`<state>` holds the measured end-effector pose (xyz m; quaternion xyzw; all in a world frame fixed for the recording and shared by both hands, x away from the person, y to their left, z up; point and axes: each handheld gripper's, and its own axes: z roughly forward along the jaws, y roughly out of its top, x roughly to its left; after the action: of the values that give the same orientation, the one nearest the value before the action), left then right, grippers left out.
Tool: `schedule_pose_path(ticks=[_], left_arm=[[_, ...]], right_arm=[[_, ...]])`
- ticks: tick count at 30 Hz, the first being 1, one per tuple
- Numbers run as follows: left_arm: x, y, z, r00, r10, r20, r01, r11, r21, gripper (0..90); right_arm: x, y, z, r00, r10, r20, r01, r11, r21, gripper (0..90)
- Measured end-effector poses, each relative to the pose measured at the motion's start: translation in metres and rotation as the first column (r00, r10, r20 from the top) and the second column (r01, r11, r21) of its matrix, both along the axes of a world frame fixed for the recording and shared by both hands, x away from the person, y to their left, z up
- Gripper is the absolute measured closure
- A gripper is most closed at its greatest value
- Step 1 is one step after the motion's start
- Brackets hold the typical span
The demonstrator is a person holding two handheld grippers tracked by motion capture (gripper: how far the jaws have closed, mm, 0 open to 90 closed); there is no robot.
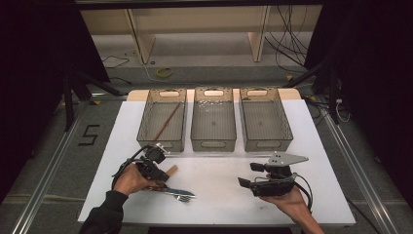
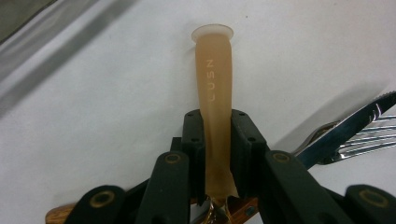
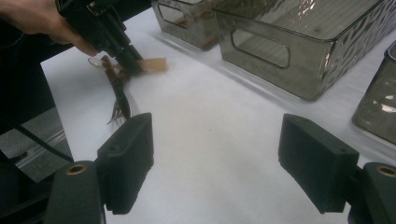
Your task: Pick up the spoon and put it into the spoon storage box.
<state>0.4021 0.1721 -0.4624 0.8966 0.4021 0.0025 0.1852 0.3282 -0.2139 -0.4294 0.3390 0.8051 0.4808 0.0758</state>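
i had the left gripper low over the near left part of the worktop, and its fingers were pressed on both sides of a translucent amber handle with pale raised lettering on it. the handle ran straight out between the fingers and ended in a small flared cap beyond their tips, lying close over the white surface. the part behind the fingers was hidden by the gripper's body, so i could not tell what sort of utensil it was. just to one side of the fingers, toward the camera's right, lay a knife and a fork overlapping each other, and under the gripper's base a wooden handle poked out.

in the right gripper view, the same amber piece stuck out past the left fingers.

the right gripper sat at the near right of the worktop, well apart from the left one. its fingers stood wide with only bare worktop between them.

beyond both sets of fingers, three smoky clear bins stood side by side, and the left bin had a thin brown stick lying slantwise in it.
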Motion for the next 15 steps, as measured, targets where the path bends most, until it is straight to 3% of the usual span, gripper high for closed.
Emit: schedule_pose_path(ticks=[10, 15], left_arm=[[0.000, -0.001, 0.020, 0.9977, -0.026, 0.062, 0.029, 0.9985, -0.047, 77.6], [0.002, -0.003, 0.033, 0.9944, -0.033, 0.101, 0.042, 0.9951, -0.090, 77.6]], right_arm=[[0.000, -0.001, 0.000, 1.0000, -0.004, -0.001, 0.004, 1.000, 0.005, 27.5], [0.000, -0.001, 0.000, 1.0000, -0.007, 0.001, 0.007, 1.000, 0.006, 27.5]])
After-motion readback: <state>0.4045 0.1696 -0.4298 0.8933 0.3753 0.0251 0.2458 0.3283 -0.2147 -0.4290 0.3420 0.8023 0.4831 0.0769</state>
